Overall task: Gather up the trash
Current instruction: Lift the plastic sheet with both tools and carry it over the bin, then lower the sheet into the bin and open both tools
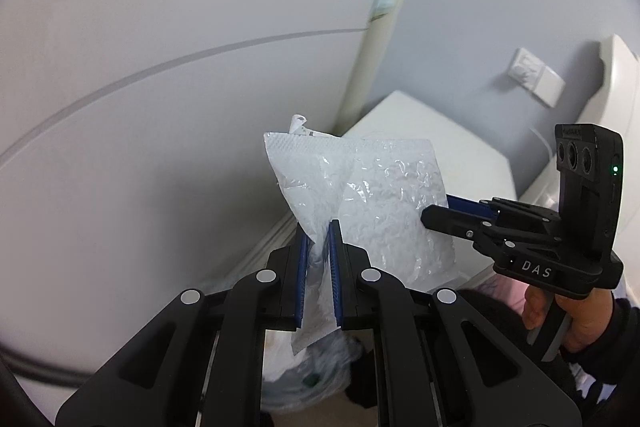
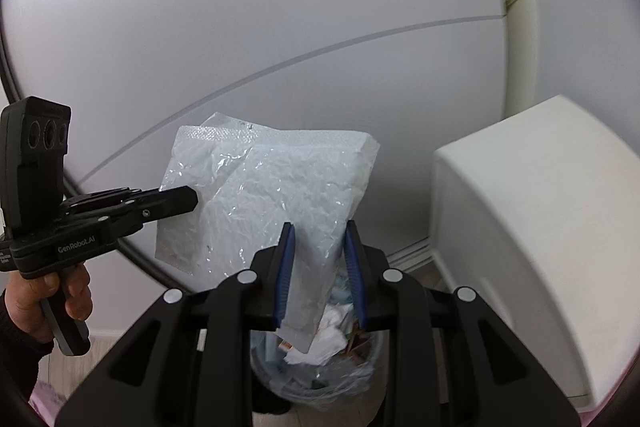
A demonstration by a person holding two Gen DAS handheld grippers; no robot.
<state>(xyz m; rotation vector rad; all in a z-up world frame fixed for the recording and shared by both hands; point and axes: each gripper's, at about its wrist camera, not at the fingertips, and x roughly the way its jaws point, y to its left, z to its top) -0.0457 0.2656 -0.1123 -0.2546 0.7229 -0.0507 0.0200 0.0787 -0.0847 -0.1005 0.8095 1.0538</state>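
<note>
A crumpled clear bubble-wrap bag (image 1: 384,195) hangs between both grippers in front of a pale wall. My left gripper (image 1: 318,233) is shut on its lower left part, and the plastic is pinched between the blue pads. The right gripper (image 1: 434,213) clamps the bag's right edge. In the right wrist view the bag (image 2: 272,187) runs down between the right gripper's (image 2: 319,227) fingers, and the left gripper (image 2: 188,201) bites its left edge. Below the bag stands a trash bin (image 2: 344,375) with a clear liner, holding tissues and scraps.
A white box-like cabinet (image 2: 540,227) stands close to the right of the bin. A cream pipe (image 1: 380,27) runs up the corner, with a wall socket (image 1: 536,77) beyond it. A hand (image 1: 560,315) holds the right gripper's handle, and the bin (image 1: 304,371) shows under the left fingers.
</note>
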